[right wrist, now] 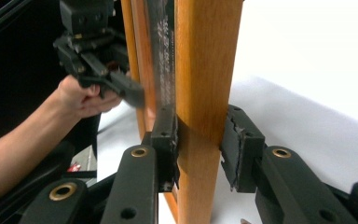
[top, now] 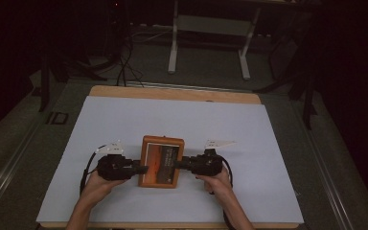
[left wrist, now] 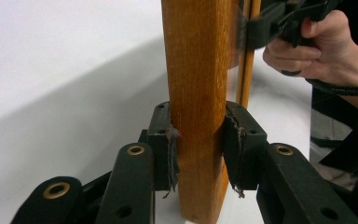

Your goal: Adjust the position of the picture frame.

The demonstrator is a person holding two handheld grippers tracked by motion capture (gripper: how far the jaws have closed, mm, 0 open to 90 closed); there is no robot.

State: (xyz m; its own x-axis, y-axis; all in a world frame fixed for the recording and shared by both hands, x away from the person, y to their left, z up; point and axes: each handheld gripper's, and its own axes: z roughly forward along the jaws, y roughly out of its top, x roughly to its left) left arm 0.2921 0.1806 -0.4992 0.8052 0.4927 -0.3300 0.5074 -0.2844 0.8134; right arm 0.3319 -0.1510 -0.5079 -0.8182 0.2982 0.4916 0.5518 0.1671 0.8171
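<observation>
Grip from two sides is the idea here: a wooden frame (top: 161,161) with a dark picture in it lies near the middle of the white sheet (top: 124,120), a little toward the near edge. One short gripper comes at it from each side. The left gripper (top: 141,168) takes the left rail and the right gripper (top: 178,164) the right rail, roughly opposite one another. That looks meant to keep the frame level and stop it from swinging when it is carried or set down.

In the left gripper view the jaws stand narrow, with both pads (left wrist: 235,140) pressed on the faces of the wooden rail. In the right gripper view the jaws are about as narrow. One pad (right wrist: 165,140) lies flat against the picture side of the rail. The other sits right at the back face, seemingly touching, so I judge this a hold as well, if perhaps a lighter one.

Whether the frame rests on the sheet or hangs just above it, I cannot tell.

Room is generous. The sheet is bare to the left, to the right and on the far side, up to the strip of bare table (top: 172,92) along the far edge. On the near side there is less space, since the forearms come in there and the table's near edge is close. Beyond the far edge stand a stand's white legs (top: 172,48) and cables on the floor, well apart from the work.
</observation>
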